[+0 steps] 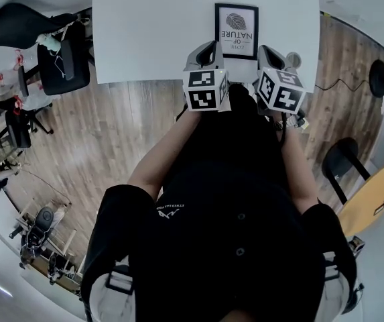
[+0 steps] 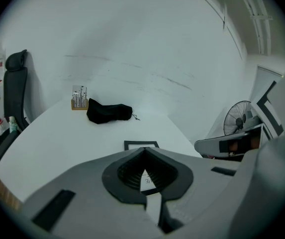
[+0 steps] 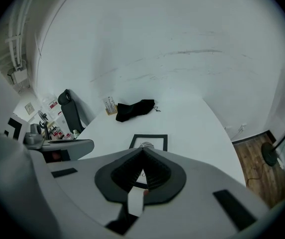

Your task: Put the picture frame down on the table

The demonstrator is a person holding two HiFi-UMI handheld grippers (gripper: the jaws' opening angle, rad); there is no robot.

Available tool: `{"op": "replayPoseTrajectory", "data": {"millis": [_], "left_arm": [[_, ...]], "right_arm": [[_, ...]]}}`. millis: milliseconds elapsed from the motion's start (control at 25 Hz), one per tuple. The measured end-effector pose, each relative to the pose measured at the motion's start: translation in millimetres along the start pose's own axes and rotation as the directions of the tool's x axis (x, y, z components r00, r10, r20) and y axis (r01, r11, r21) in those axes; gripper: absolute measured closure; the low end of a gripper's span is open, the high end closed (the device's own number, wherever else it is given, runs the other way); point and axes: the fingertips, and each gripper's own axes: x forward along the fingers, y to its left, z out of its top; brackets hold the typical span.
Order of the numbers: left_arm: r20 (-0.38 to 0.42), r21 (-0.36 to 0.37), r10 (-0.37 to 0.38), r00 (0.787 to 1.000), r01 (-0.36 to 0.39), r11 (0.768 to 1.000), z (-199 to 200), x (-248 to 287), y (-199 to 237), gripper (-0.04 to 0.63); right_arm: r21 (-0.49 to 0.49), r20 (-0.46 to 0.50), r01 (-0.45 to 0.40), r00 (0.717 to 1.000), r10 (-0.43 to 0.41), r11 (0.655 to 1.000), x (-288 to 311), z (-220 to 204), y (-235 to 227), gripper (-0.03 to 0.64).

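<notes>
Picture frame lies flat on the white table, upper centre of head view. Left gripper and right gripper hover just below it, both with jaws pressed together and empty.

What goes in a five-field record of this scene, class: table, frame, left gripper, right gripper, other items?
Table: white table, seen from above
Frame: black picture frame lies flat on it, print up, near the person's edge
Left gripper: left gripper has its jaws together, nothing held
Right gripper: right gripper has its jaws together, nothing held
Other items: black pouch and a small wooden stand of metal pieces at the far end
</notes>
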Motion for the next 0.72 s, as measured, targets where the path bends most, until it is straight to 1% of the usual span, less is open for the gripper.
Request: {"op": "replayPoseTrajectory", "data": {"millis": [160,400,560,720], "left_arm": [[0.029,0.006,-0.018,0.999,0.018,1.0,14,-12,-7,0.589],[0.099,0.03,-0.039,0.994,0.036,0.999,38,-35,-16,0.589],[0.125,0.062,-0.062,0.99,0.055,0.997,48,-42,-23,0.589],[0.166,0.087,-0.084,0.983,0.07,0.994,57,-53,-28,0.589]], "right_arm": [[-0.011,0.032,-0.015,0.999,0.015,1.0,-14,11,9,0.618],[-0.016,0.094,-0.029,0.995,0.03,0.999,-36,27,18,0.618],[-0.011,0.14,-0.022,0.99,0.024,1.0,-45,38,16,0.618],[-0.006,0.181,0.003,0.983,-0.002,1.0,-58,43,14,0.618]]}}
